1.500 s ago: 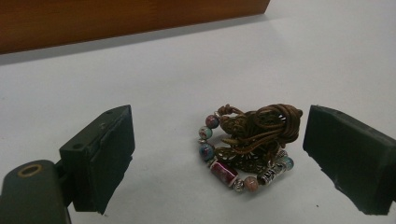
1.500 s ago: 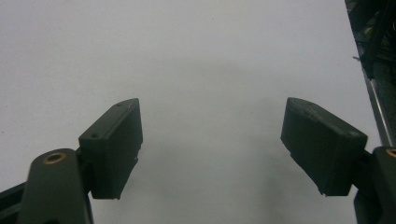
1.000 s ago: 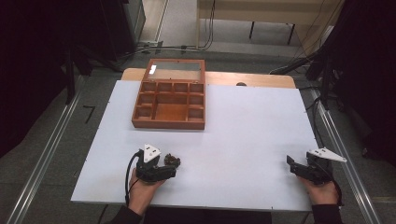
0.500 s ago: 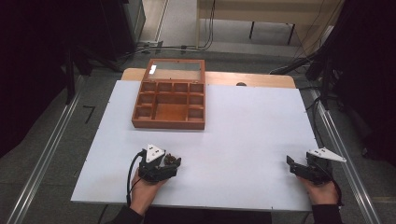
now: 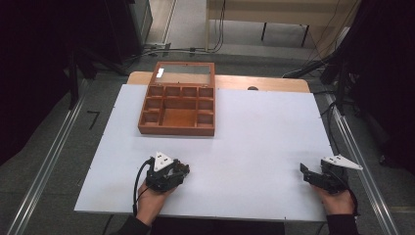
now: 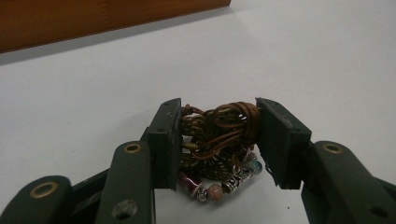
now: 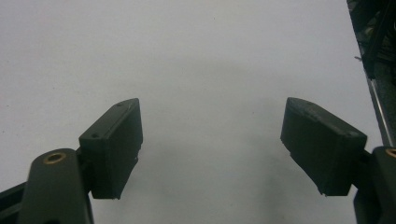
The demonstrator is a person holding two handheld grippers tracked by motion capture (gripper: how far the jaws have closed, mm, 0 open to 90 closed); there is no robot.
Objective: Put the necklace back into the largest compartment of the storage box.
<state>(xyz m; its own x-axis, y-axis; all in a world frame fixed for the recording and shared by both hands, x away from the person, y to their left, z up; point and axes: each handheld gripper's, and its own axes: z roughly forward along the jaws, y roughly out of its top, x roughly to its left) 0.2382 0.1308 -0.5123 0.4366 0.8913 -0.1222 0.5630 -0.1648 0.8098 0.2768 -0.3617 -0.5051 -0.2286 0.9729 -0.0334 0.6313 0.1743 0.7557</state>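
The high view looks forward and down over the whole white surface (image 5: 254, 132); both gripper views skim it closely.

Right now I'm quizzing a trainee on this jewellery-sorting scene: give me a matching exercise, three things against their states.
Things:
1. left gripper
2. right gripper
3. wooden jewellery box

States:
a. open, nothing between its fingers
b. lid raised, compartments bare
c. closed on a tangled bead-and-cord bracelet

Pairs: 1-c, 2-a, 3-b
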